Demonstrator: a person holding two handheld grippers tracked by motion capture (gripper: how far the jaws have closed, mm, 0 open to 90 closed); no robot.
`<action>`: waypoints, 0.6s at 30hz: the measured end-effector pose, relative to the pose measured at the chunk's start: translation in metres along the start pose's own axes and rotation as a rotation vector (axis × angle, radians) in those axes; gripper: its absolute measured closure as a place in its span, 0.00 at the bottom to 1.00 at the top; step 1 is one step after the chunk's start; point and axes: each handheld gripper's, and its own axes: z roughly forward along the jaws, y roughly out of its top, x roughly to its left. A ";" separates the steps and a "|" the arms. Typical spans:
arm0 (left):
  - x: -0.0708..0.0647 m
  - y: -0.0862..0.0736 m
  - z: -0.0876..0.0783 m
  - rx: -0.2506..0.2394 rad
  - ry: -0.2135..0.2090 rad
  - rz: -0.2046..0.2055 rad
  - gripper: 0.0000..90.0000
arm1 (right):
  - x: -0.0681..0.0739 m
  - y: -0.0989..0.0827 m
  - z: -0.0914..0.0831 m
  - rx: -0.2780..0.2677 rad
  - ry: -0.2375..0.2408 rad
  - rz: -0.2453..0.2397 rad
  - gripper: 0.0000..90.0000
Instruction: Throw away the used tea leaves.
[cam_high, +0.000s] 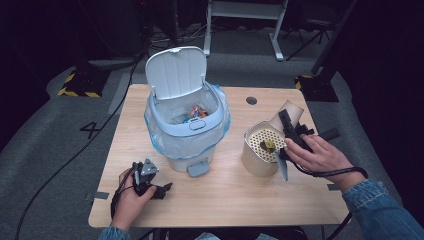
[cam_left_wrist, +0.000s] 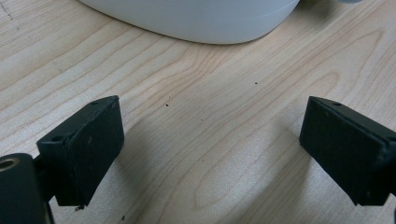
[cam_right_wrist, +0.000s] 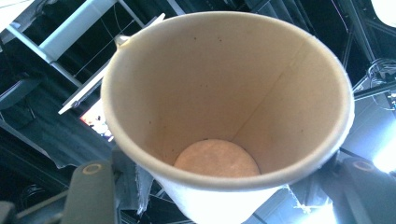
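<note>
My right gripper is shut on a tan paper cup, held tilted above a round tan canister with a perforated top. A small dark olive lump lies on that top. In the right gripper view the cup looks empty inside, and the jaws of my right gripper press its sides. My left gripper rests on the table in front of a white pedal bin. In the left gripper view my left gripper stands open over bare wood, with the bin's base just ahead.
The bin's lid stands up and a pale blue liner hangs over its rim, with colourful wrappers inside. The wooden table has a round cable hole at the back. Grey floor and dark stands surround it.
</note>
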 end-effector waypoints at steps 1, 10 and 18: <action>0.000 0.000 0.000 0.000 0.000 0.000 0.08 | -0.001 0.000 0.000 0.003 -0.001 0.003 0.39; 0.000 0.000 0.000 -0.002 0.000 -0.001 0.08 | -0.007 -0.003 0.001 -0.040 0.040 0.161 0.38; 0.000 0.000 0.000 -0.002 -0.003 -0.001 0.07 | -0.010 -0.018 0.009 -0.147 0.252 0.587 0.38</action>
